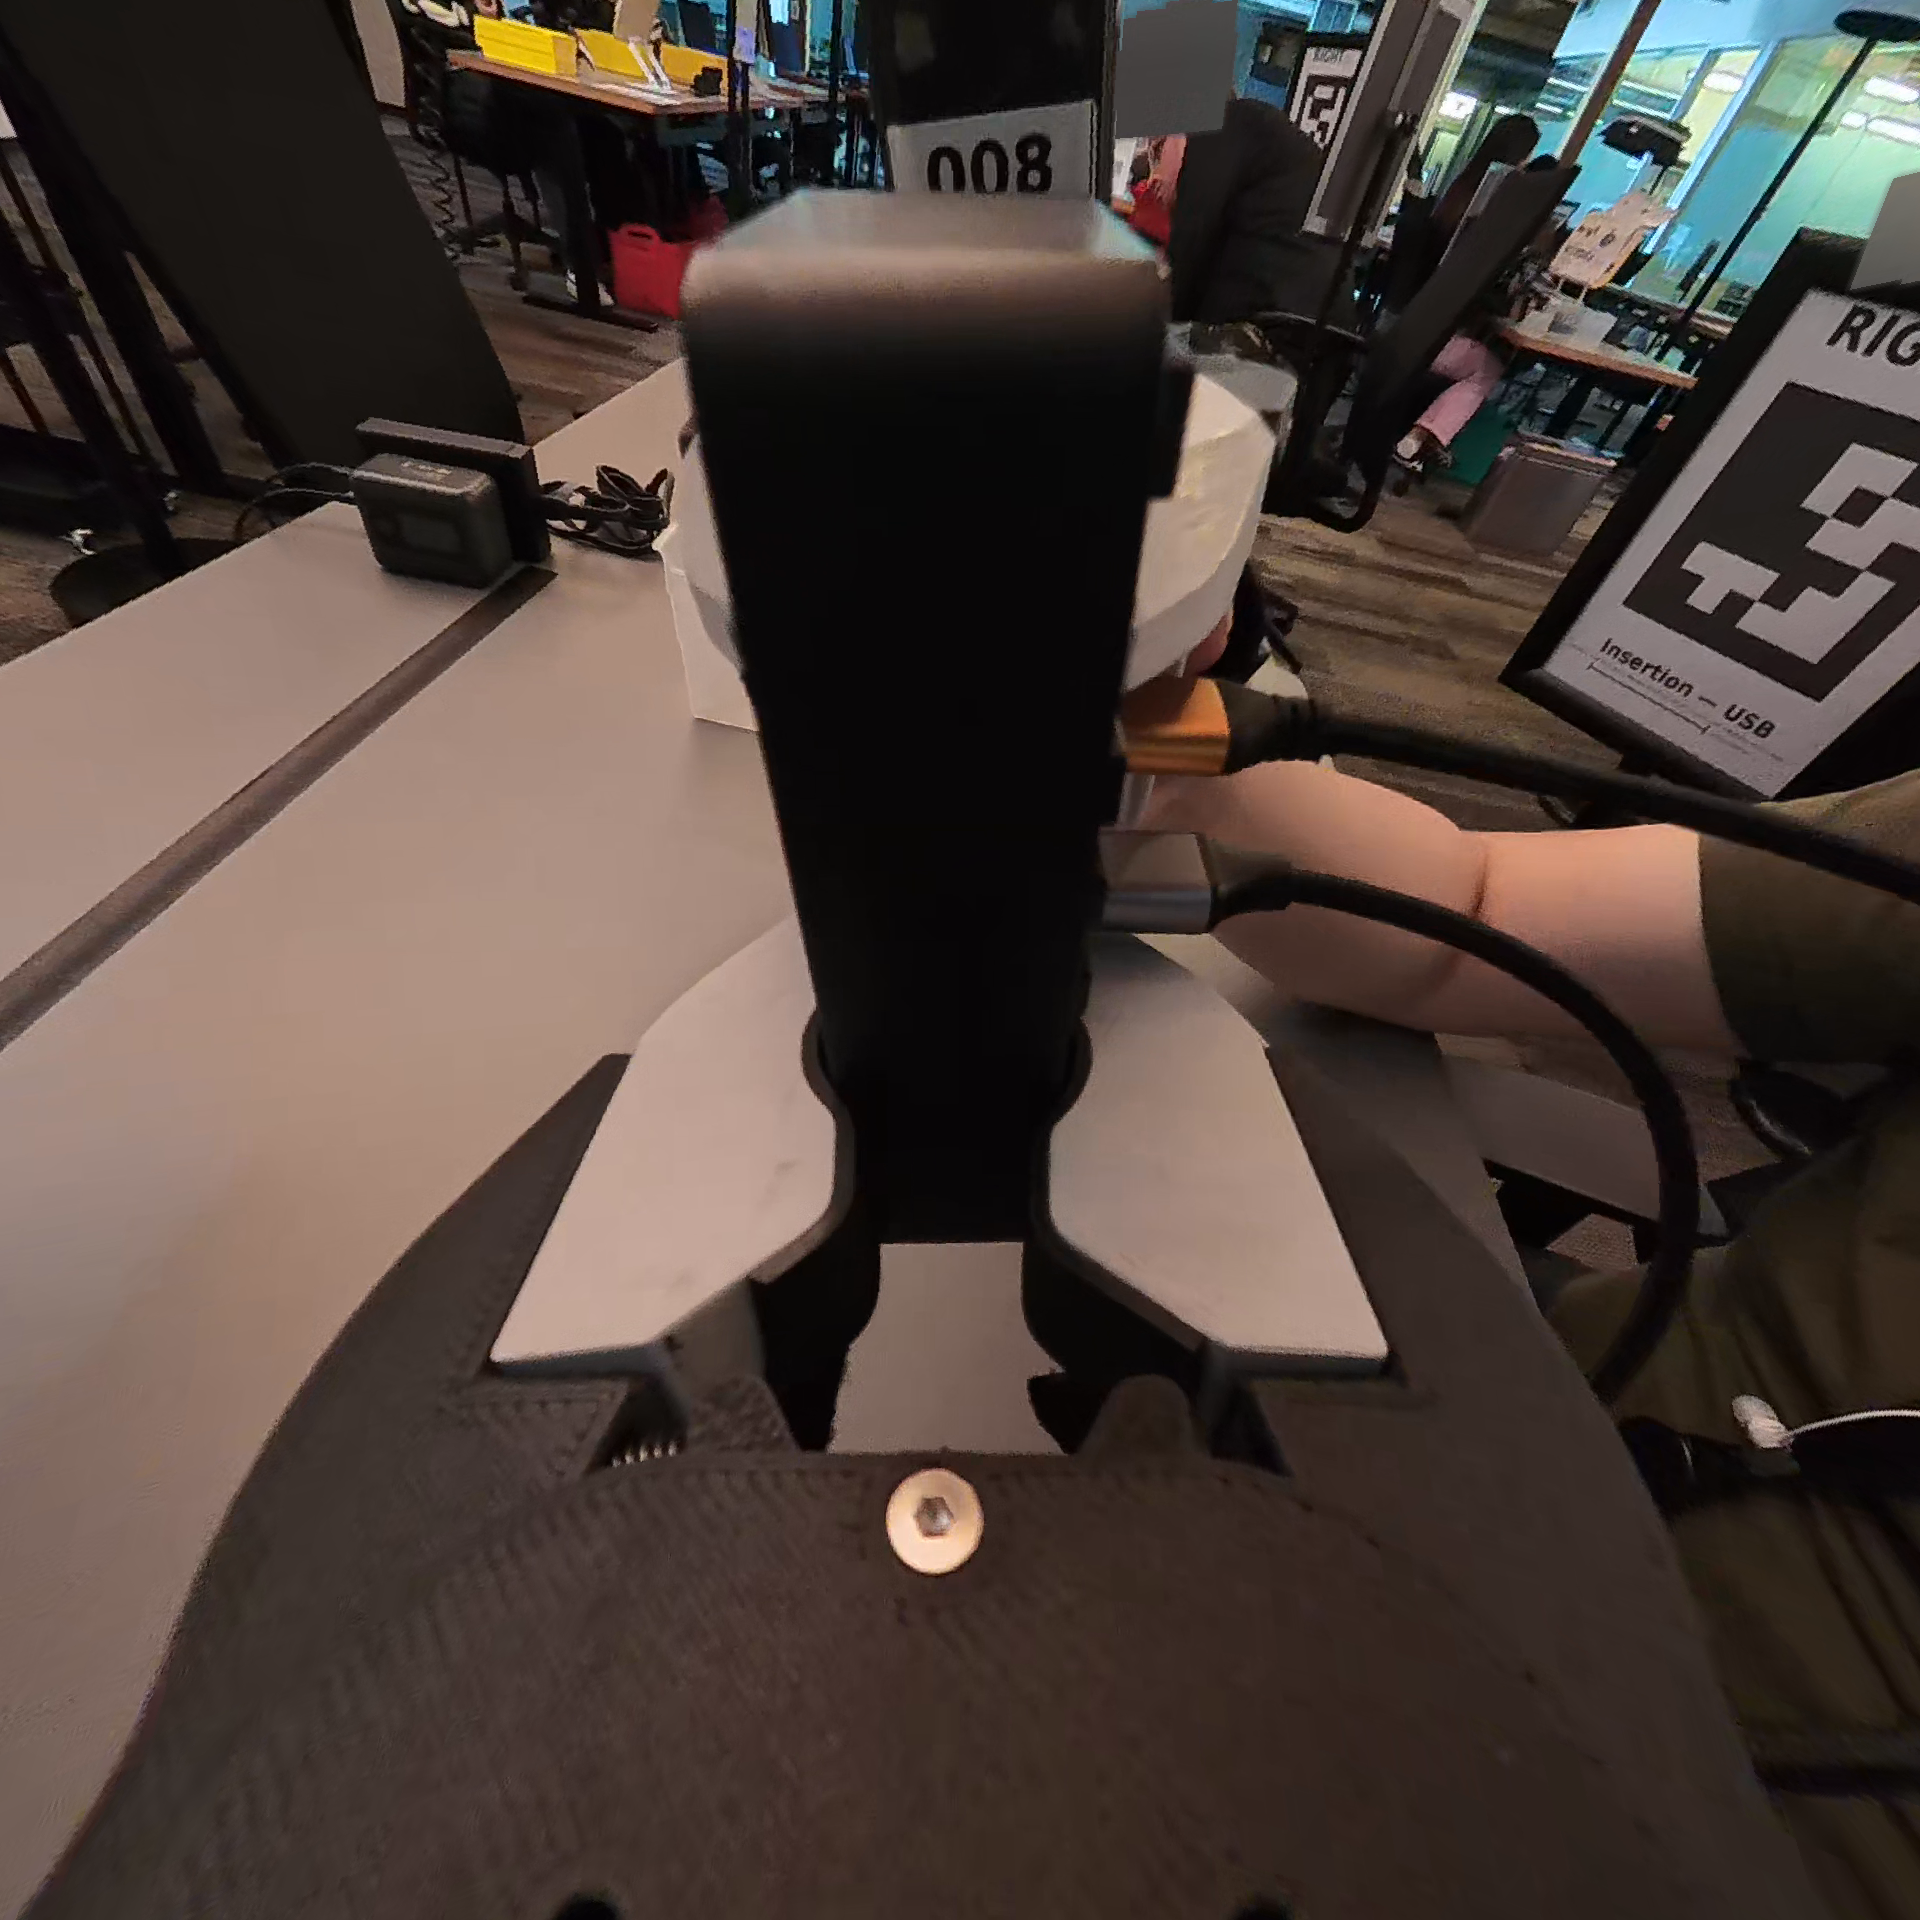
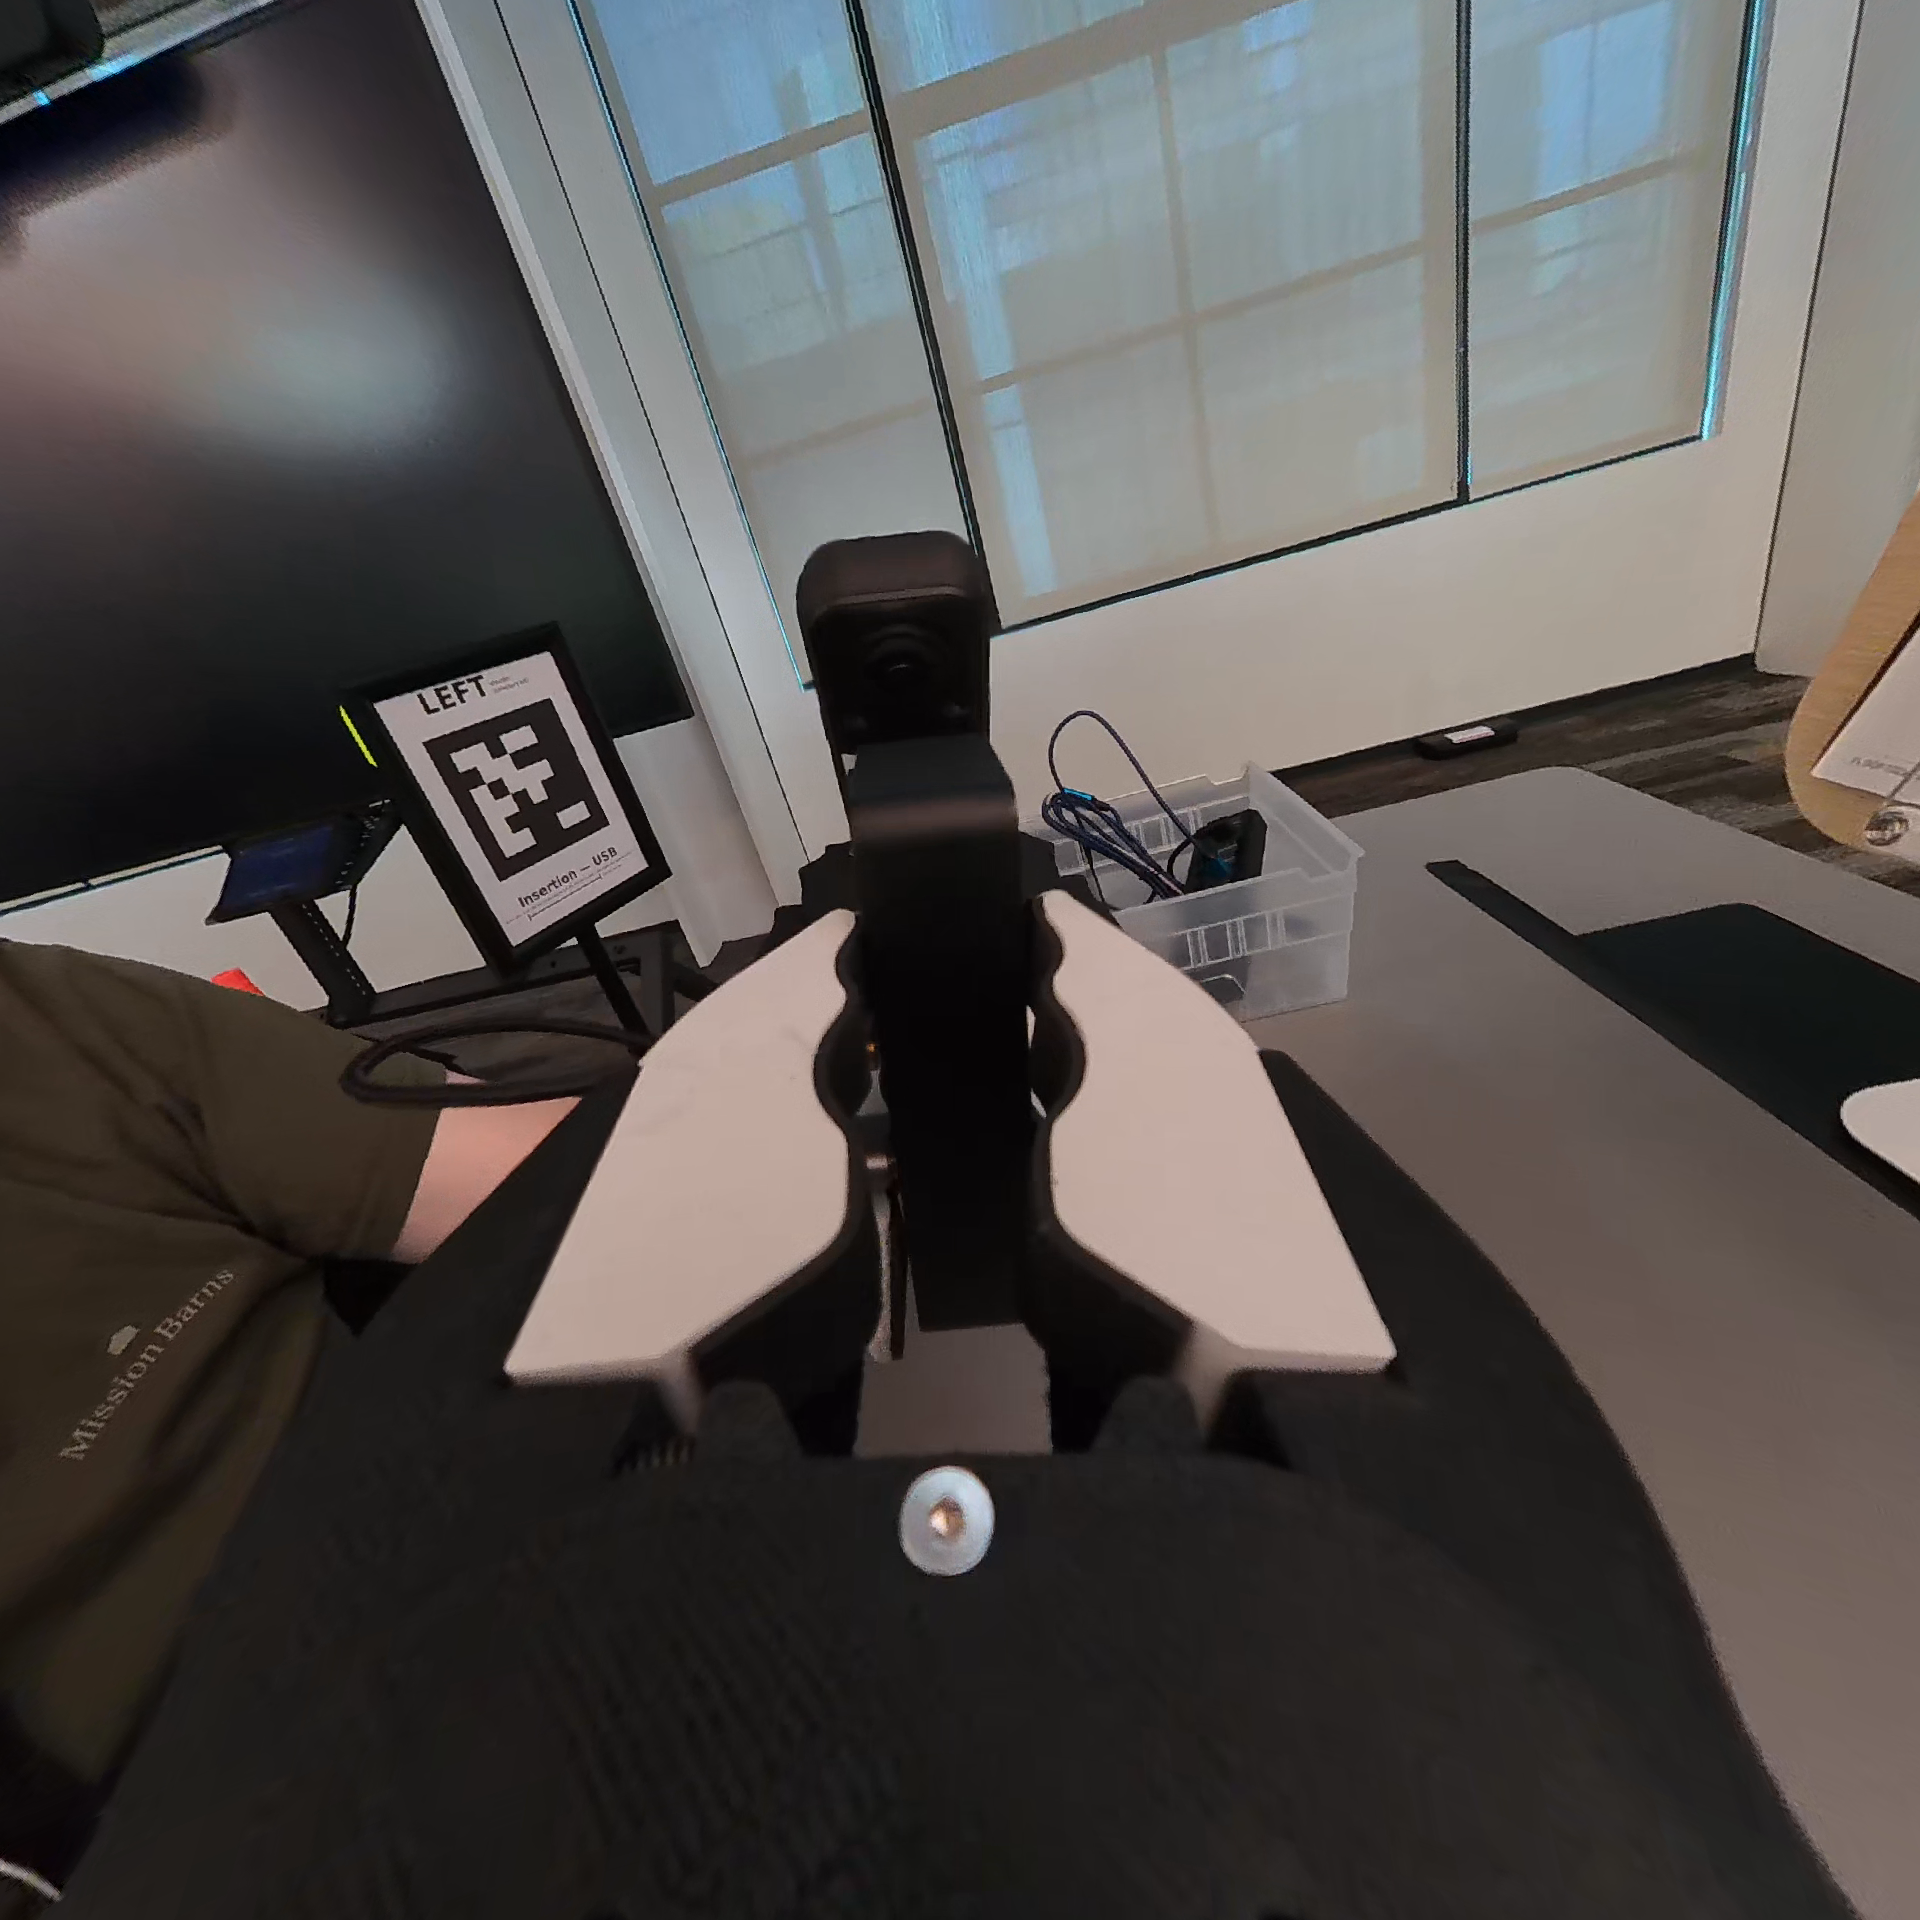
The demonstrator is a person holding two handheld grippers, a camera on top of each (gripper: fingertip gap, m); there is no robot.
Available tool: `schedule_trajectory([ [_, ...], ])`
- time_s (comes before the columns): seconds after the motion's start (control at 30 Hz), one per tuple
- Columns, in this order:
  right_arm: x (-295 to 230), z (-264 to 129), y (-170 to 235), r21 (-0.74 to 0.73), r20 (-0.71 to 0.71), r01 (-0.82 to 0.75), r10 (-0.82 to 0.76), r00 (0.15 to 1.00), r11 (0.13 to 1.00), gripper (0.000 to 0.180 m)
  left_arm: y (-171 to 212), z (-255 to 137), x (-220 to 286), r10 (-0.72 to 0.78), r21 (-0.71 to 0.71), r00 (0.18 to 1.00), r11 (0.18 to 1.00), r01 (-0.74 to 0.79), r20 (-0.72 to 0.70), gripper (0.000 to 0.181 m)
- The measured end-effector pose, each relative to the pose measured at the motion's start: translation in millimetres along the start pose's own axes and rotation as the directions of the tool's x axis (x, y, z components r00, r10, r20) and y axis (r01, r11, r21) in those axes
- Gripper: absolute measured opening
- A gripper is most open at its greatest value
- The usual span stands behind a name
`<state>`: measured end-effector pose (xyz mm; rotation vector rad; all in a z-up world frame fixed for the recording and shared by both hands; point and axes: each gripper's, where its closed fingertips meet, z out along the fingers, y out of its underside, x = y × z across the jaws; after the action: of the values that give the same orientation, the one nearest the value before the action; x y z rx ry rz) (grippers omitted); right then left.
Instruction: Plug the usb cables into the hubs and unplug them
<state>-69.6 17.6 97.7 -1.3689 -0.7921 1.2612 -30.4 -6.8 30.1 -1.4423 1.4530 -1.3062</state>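
Observation:
A long black USB hub (image 1: 925, 644) stands up between the fingers of my left gripper (image 1: 951, 987), which is shut on its lower part. An orange plug (image 1: 1174, 732) and a grey plug (image 1: 1153, 883), each on a black cable (image 1: 1621, 1039), sit in the hub's right side. My right gripper (image 2: 940, 914) closes around the same hub (image 2: 945, 1039) from the opposite end, and its white fingers (image 1: 1195, 520) show behind the hub. In the right wrist view the plugs are almost hidden on the hub's left side. The left gripper's camera (image 2: 896, 644) shows beyond the hub.
The grey table (image 1: 364, 883) carries a small black device with cables (image 1: 436, 509) at the far left. A clear bin (image 2: 1247, 935) with blue cables stands beyond the hub, and a black mat (image 2: 1745, 987) lies to the right. Framed marker signs (image 1: 1766, 561) (image 2: 509, 800) stand beside the table. A person's forearm (image 1: 1403, 914) is at the right. Across from one pair of fingers to the other is roughly 7 centimetres.

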Motion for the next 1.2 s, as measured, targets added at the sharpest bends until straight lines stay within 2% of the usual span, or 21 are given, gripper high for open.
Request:
schedule_trajectory([
  [0.23,-1.2,2.1,0.9,0.003,-0.004,0.033,-0.033,0.999,0.999,0.027,1.3,0.6,-0.2,0.029,0.012,1.0,1.0,-0.029,-0.002,0.03],
  [0.4,-5.9,0.9,-2.3,0.018,0.022,0.05,-0.051,0.998,0.999,0.028,-2.0,-0.2,-1.9,0.078,-0.005,0.995,0.997,-0.078,0.06,0.029],
  [0.5,-6.5,0.8,-7.8,0.011,-0.036,0.097,-0.097,0.995,0.995,0.031,-7.6,0.4,-7.2,0.12,0.028,0.985,0.992,-0.125,0.125,0.028],
  [0.53,-4.8,0.3,-10.5,0.008,-0.084,0.14,-0.139,0.987,0.99,0.038,-10.3,-0.8,-10.2,0.13,0.046,0.98,0.989,-0.138,0.151,0.028],
  [0.6,2.6,-4.2,-19.2,-0.006,-0.219,0.248,-0.243,0.945,0.969,0.053,-17.9,-7.4,-17.2,0.129,0.096,0.97,0.984,-0.151,0.206,0.028],
  [0.7,1.7,-17.8,-43.8,0.011,-0.408,0.433,-0.392,0.825,0.901,0.054,-31.1,-29.8,-35.9,0.108,0.168,0.933,0.97,-0.174,0.344,0.028],
  [0.8,-8.3,-38.8,-71.9,0.056,-0.614,0.618,-0.461,0.641,0.784,0.049,-44.2,-61.1,-53.3,0.074,0.225,0.863,0.951,-0.212,0.5,0.028],
  [0.87,-7.8,-44.8,-73.9,-0.021,-0.708,0.7,-0.505,0.494,0.714,0.043,-50.8,-79.5,-60.2,0.049,0.252,0.815,0.939,-0.235,0.577,0.028],
  [0.93,-6.8,-36.3,-66.2,-0.108,-0.72,0.735,-0.563,0.406,0.669,0.042,-53.6,-92.4,-65.8,0.02,0.262,0.774,0.935,-0.238,0.633,0.028],
  [0.97,-6.8,-27.7,-59.9,-0.139,-0.704,0.732,-0.586,0.401,0.667,0.042,-53.6,-97.0,-68.7,0.015,0.255,0.75,0.936,-0.244,0.661,0.029],
  [1.07,-11.3,3.0,-37.5,-0.181,-0.623,0.69,-0.625,0.472,0.701,0.042,-52.4,-104.8,-75.3,0.021,0.23,0.687,0.934,-0.271,0.726,0.028],
  [1.2,-7.5,17.7,-23.0,-0.221,-0.608,0.639,-0.616,0.5,0.737,0.037,-51.4,-103.4,-76.6,-0.006,0.252,0.693,0.934,-0.254,0.721,0.028],
])
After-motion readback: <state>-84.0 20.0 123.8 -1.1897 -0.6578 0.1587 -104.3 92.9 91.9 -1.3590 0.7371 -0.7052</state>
